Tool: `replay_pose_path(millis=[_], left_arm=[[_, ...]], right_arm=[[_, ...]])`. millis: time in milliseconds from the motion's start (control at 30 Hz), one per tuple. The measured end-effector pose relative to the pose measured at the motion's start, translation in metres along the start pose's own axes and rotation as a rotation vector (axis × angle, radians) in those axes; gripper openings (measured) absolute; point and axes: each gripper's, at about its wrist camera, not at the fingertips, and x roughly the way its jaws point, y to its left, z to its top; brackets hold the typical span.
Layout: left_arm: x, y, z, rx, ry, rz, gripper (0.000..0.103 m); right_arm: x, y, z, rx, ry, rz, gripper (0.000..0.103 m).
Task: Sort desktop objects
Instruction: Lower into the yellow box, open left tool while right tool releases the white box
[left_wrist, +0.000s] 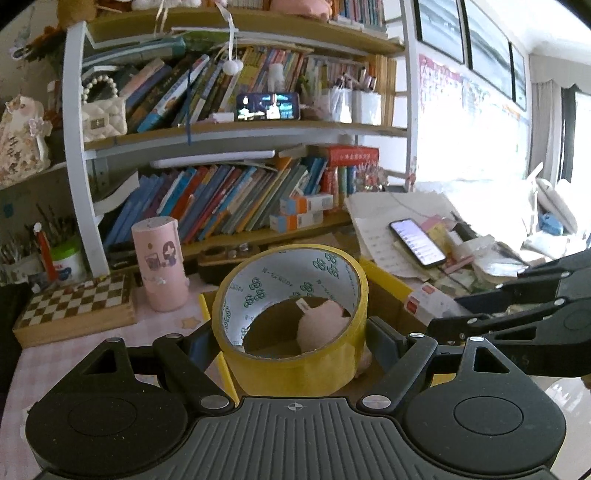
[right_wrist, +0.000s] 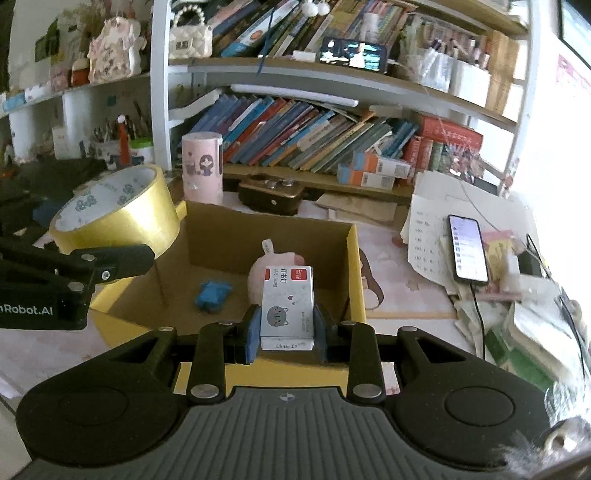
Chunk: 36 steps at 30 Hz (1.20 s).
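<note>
Gripping a roll of yellow tape (left_wrist: 291, 321) from both sides, the left gripper (left_wrist: 291, 343) holds it on edge above the left wall of an open cardboard box (left_wrist: 384, 291) on the pink-checked desk (left_wrist: 74, 354). Through the roll's hollow core shows a pink plush toy (left_wrist: 321, 325) lying inside the box. Entering from the right edge of this view, the right gripper (left_wrist: 443, 325) carries a small white staple box (left_wrist: 424, 302) over the box's right wall. A pink cylinder (left_wrist: 160, 264) and a chessboard (left_wrist: 77, 299) stand near the desk's back-left edge, below crowded bookshelves (left_wrist: 229, 199); a lit phone (left_wrist: 417, 242) lies on papers toward the right.

Seen from the right wrist, the right gripper (right_wrist: 286, 325) is clamped on the staple box (right_wrist: 287, 306), held just over the cardboard box's (right_wrist: 354, 273) near wall. Inside lie the plush toy (right_wrist: 258, 273) and a blue crumpled object (right_wrist: 212, 293). At left, the left gripper's finger (right_wrist: 110, 260) presses the tape (right_wrist: 118, 218) above the box's left corner. The phone (right_wrist: 467, 249) rests on papers near the desk's right edge.
</note>
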Motion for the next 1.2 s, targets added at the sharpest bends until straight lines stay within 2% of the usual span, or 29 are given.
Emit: replay_pose_path(millis=[200, 400, 700, 833, 1000, 1200], left_arm=[[0.031, -0.008, 0.000, 0.062, 0.045, 0.023, 0.084], [0.059, -0.018, -0.003, 0.116, 0.129, 0.059, 0.084], [0.086, -0.022, -0.011, 0.154, 0.235, 0.060, 0.085], [0.092, -0.021, -0.012, 0.130, 0.276, 0.030, 0.085], [0.100, -0.012, -0.015, 0.027, 0.333, -0.020, 0.085], [0.101, -0.014, -0.015, 0.028, 0.347, -0.024, 0.085]], right_arm=[[0.038, -0.005, 0.008, -0.093, 0.063, 0.024, 0.028], [0.075, -0.006, 0.007, -0.201, 0.162, 0.083, 0.028], [0.109, -0.004, 0.010, -0.315, 0.242, 0.149, 0.028], [0.124, -0.006, 0.014, -0.345, 0.285, 0.175, 0.028], [0.137, -0.007, 0.016, -0.388, 0.341, 0.213, 0.028], [0.154, -0.006, 0.016, -0.406, 0.422, 0.271, 0.028]])
